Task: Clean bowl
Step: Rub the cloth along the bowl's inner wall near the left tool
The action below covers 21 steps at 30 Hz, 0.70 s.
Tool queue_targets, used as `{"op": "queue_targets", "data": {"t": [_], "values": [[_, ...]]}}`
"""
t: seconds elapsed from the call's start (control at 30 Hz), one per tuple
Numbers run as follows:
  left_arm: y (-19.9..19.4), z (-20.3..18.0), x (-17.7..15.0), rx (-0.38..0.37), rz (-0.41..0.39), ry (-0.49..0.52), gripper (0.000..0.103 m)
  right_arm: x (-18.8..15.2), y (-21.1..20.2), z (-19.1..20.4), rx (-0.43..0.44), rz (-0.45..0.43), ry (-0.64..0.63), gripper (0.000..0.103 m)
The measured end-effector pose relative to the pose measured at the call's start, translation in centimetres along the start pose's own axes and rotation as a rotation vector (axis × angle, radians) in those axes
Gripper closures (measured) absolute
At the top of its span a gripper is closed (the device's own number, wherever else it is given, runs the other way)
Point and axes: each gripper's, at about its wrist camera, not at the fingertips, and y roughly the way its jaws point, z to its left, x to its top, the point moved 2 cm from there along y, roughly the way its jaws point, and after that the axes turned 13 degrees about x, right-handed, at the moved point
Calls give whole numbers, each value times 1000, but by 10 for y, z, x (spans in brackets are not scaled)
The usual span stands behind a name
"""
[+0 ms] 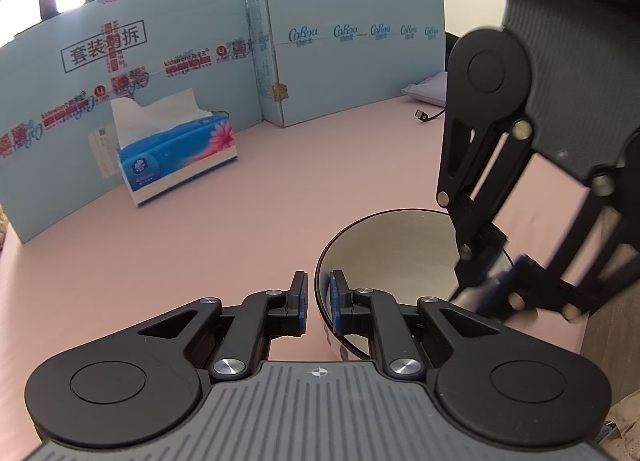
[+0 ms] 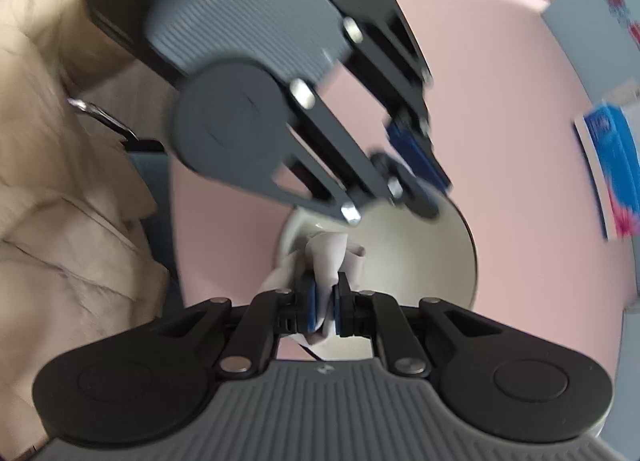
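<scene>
Two grippers, left gripper point(image 1: 318, 303) and right gripper point(image 2: 325, 307), one bowl point(image 1: 400, 245), one tissue point(image 2: 326, 251).

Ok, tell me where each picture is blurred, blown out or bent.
Left wrist view: mostly sharp; the window strip at top left is blown out, the blue cardboard wall bows with fisheye, and the right gripper smears over the bowl. Right wrist view: blurred nearly all over, the left gripper and tissue box streaked; the tissue in its own fingers stays fairly sharp.

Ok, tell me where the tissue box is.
In the left wrist view the tissue box stands on the pink table, far left, against the blue cardboard wall, well away from the bowl.
</scene>
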Motion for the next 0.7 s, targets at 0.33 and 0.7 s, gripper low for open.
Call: {"op": "queue_targets", "data": {"t": [0.33,0.7], "values": [[-1,-1,0,-8,3,15,86,-2,16,9,-194,118,-71,91],[0,-3,-1,-11,10,25,85,-5,25,10,-362,52,-135,95]]}}
